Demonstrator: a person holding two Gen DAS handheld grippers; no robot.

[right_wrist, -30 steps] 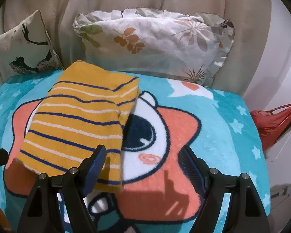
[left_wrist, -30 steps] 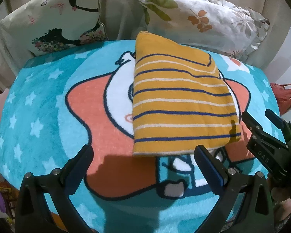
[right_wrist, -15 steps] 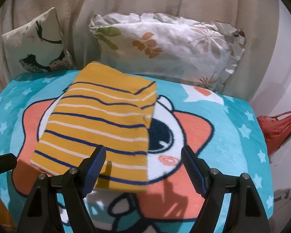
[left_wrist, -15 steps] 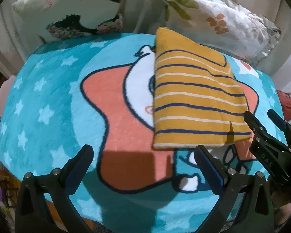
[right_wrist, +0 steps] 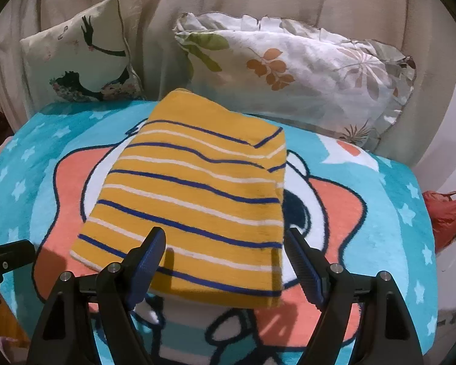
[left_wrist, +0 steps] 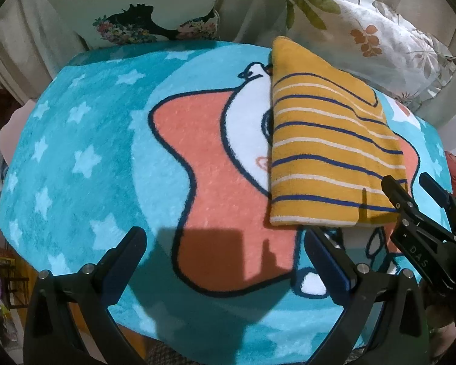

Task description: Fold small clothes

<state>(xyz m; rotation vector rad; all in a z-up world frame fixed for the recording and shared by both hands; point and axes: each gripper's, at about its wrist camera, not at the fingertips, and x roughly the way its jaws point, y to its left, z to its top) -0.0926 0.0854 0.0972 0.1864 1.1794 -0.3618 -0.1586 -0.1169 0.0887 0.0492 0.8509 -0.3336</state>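
A folded yellow garment with blue and white stripes (left_wrist: 328,149) lies flat on a teal cartoon blanket (left_wrist: 85,158). It also shows in the right wrist view (right_wrist: 197,200). My left gripper (left_wrist: 225,243) is open and empty, hovering over the blanket to the left of the garment's near edge. My right gripper (right_wrist: 225,243) is open and empty, just above the garment's near edge; it also shows in the left wrist view (left_wrist: 410,182) at the garment's near right corner.
A floral pillow (right_wrist: 291,76) and a pillow with a black figure print (right_wrist: 82,57) lean against the beige backrest behind the blanket. A red bag (right_wrist: 447,213) sits off the blanket's right edge. The blanket (right_wrist: 395,243) drops off at its near edge.
Both views have shifted left across the blanket. The garment sits further right in the left wrist view and nearer the centre in the right wrist view. Both grippers stay open.
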